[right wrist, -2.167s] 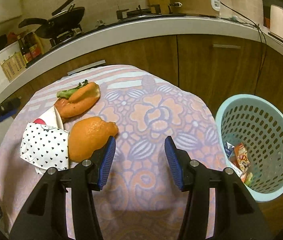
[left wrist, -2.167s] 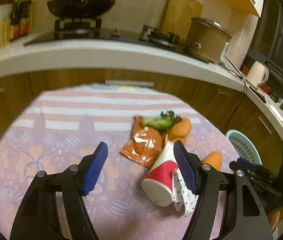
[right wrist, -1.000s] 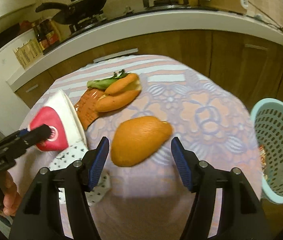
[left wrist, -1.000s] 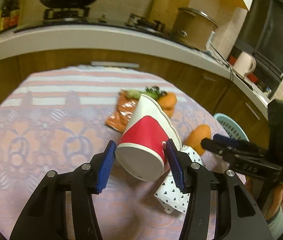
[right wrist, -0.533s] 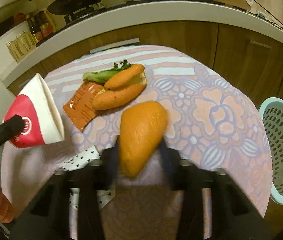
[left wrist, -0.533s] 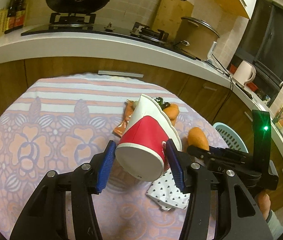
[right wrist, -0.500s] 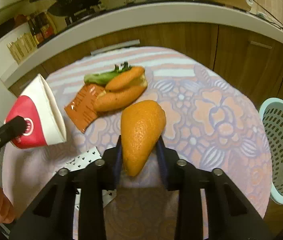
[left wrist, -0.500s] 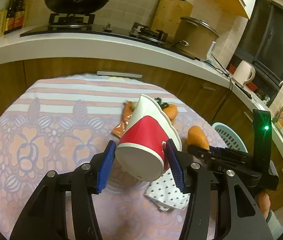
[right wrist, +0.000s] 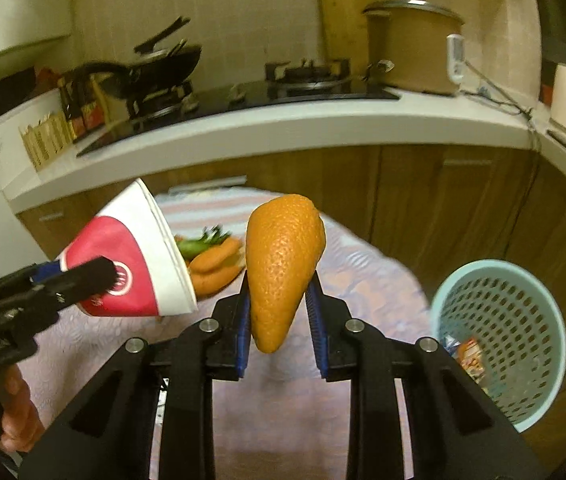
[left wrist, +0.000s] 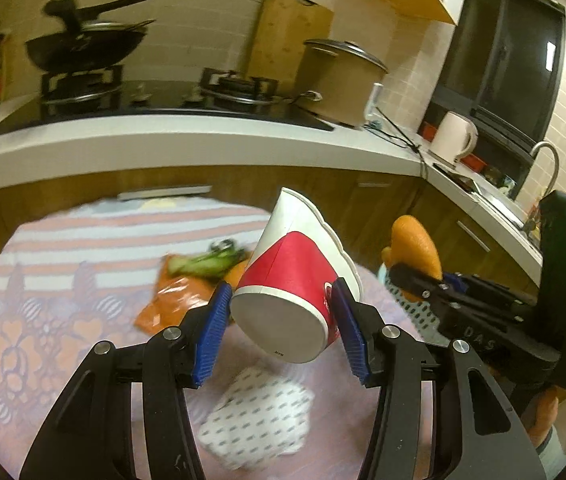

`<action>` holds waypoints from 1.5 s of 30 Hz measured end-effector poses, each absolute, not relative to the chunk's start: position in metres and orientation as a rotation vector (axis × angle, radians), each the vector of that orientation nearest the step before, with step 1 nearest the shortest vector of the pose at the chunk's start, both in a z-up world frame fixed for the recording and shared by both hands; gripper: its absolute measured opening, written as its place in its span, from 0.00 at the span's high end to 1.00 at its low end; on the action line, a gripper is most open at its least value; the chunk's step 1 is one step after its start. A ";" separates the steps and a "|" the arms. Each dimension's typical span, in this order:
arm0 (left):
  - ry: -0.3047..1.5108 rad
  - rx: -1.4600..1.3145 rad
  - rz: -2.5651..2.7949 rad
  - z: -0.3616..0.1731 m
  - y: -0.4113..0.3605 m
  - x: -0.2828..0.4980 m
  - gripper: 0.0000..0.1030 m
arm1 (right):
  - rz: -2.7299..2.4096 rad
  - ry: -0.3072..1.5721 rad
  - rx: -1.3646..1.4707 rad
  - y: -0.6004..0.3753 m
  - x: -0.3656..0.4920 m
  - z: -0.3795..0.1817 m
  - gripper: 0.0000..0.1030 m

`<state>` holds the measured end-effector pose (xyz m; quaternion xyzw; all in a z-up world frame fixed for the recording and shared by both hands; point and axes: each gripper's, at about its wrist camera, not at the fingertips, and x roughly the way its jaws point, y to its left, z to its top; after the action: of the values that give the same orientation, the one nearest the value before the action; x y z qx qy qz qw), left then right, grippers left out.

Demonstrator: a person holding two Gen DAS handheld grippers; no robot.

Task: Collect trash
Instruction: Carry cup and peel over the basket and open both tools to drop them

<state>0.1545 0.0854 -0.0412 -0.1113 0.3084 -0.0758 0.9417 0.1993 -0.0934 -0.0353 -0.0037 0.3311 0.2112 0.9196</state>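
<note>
A red and white paper cup (left wrist: 291,276) hangs tilted above the table, rim pointing away, with my left gripper (left wrist: 279,300) shut on its base end. The right wrist view shows the same cup (right wrist: 131,264) at left. A piece of orange peel (right wrist: 283,248) stands upright in the air, my right gripper (right wrist: 277,300) shut on its lower part. From the left wrist view the peel (left wrist: 413,246) shows at right above the right gripper's fingers (left wrist: 407,276). A light blue mesh basket (right wrist: 523,340) stands on the floor at right with some wrappers inside.
On the flowered tablecloth (left wrist: 43,320) lie a white dotted napkin (left wrist: 259,412), an orange wrapper (left wrist: 179,300), and carrots with greens (right wrist: 215,264). Behind the table runs a white counter (right wrist: 283,136) with a stove, pans and a pot. Wooden cabinets stand behind the basket.
The right gripper's jaws have closed on the orange peel and lifted it off the table. The left gripper has risen with the cup, so the table looks farther below.
</note>
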 end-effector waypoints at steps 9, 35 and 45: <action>0.632 -0.162 -0.246 -0.027 0.008 0.193 0.52 | 0.320 0.638 0.032 -0.169 0.215 -0.020 0.78; 0.823 -0.084 -0.410 -0.100 -0.157 0.302 0.51 | 0.091 0.833 0.154 -0.323 0.284 -0.110 0.78; 0.887 -0.079 -0.400 -0.123 -0.169 0.319 0.44 | 0.069 0.921 0.182 -0.335 0.300 -0.136 0.71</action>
<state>0.3187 -0.1688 -0.1225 -0.0381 0.4259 -0.1920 0.8833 0.2997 -0.3349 -0.1363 0.0876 0.4436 0.0331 0.8913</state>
